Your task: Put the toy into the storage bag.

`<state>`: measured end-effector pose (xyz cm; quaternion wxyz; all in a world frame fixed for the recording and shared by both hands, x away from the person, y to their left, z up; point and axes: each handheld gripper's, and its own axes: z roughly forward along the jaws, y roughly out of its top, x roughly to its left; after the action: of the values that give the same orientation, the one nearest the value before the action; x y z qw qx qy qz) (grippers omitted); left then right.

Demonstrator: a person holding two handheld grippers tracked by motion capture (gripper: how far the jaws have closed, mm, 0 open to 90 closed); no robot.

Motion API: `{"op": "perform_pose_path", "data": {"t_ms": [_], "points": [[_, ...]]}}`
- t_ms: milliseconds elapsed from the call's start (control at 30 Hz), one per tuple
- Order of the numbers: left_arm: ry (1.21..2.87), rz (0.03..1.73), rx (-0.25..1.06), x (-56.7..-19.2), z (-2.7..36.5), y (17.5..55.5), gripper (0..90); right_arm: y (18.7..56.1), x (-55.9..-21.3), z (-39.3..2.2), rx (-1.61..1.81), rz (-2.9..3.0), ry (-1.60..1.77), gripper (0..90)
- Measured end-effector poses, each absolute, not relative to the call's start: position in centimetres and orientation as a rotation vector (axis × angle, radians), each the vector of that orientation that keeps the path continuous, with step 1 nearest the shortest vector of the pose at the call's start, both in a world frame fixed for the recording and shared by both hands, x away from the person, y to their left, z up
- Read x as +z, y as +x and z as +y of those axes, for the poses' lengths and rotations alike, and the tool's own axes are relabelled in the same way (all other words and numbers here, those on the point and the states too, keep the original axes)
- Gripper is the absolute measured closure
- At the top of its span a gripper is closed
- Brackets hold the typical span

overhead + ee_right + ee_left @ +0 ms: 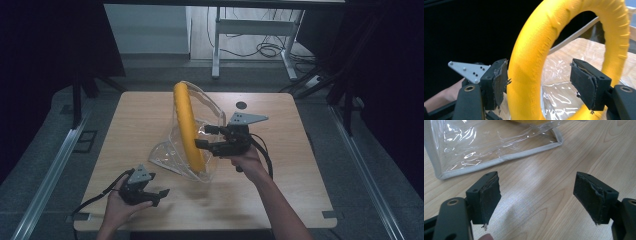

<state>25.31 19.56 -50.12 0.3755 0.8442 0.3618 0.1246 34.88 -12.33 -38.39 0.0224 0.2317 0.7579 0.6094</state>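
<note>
A yellow padded ring (187, 125) stands on edge inside a clear plastic bag (175, 155) with a grey hem, in the middle of the wooden table (145, 110). My right gripper (202, 137) reaches in from the right, and its jaws straddle the ring's rim. In the right gripper view the ring (531, 75) sits between the open jaws of the right gripper (541, 85), close against the left pad and apart from the right pad. My left gripper (161, 196) rests near the table's front left, open and holding nothing. In the left gripper view it (537, 197) points at the bag's corner (486, 145).
A small black round mark (241, 105) lies on the table behind the right gripper. Beyond the far edge stand a white desk frame (250, 30) and cables on the floor. Dark curtains flank both sides. Metal rails run along the floor on either side.
</note>
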Motion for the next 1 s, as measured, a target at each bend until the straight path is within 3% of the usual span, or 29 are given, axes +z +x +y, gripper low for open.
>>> {"op": "perform_pose_path", "data": {"t_ms": [500,1000], "points": [[2.168,0.928,0.318,-50.3,19.4,25.3,21.4,34.4,-41.6,-19.8,1.73,2.253,0.861,31.8],[2.17,0.928,0.317,-50.3,19.4,25.4,21.4,34.7,-43.0,-21.0,1.703,2.244,0.918,31.9]]}}
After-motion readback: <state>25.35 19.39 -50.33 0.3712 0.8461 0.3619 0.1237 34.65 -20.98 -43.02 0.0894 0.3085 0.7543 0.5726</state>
